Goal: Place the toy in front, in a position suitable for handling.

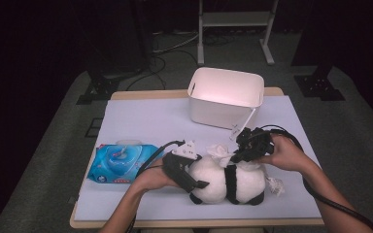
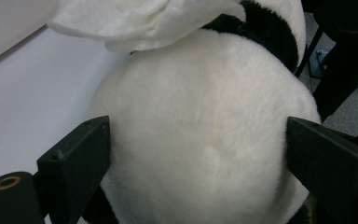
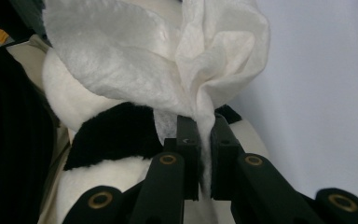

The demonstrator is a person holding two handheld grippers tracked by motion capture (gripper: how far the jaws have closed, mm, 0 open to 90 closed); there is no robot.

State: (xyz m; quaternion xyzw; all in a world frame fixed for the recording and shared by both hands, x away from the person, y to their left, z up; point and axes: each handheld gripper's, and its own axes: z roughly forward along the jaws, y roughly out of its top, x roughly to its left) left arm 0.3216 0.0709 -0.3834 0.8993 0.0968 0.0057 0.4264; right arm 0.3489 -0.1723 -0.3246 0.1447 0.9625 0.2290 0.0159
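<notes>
I have the plush panda (image 1: pixel 226 180) lying on the white-covered tabletop (image 1: pixel 141 121), on the near side of the white bin (image 1: pixel 226 97) and a little to its right. I take that panda as my landmark for everything else.

My left claw (image 1: pixel 194 182) comes at the panda's left end, and in the left gripper view its two black jaws stand wide, one on each flank of the round white body (image 2: pixel 205 135), pressing against the fur, so I read it as clamped around the panda and steadying it.

My right claw (image 1: pixel 238 154) sits over the top of the panda, at its far edge. In the right gripper view the jaws are pinched nearly together on a crumpled white wipe (image 3: pixel 168 60), a strip of which runs down between the pads. The wipe billows out above the jaws and lies against the panda's fur, over a black patch (image 3: pixel 116 130). From the high view the wipe (image 1: pixel 221 151) rests on the panda's upper side, between my two claws.

Left of the panda, well apart from it, lies a blue pack of wet wipes (image 1: pixel 119 162), flat on the tabletop. Just right of the panda's end lies a small scrunched white piece (image 1: pixel 275 186).
</notes>
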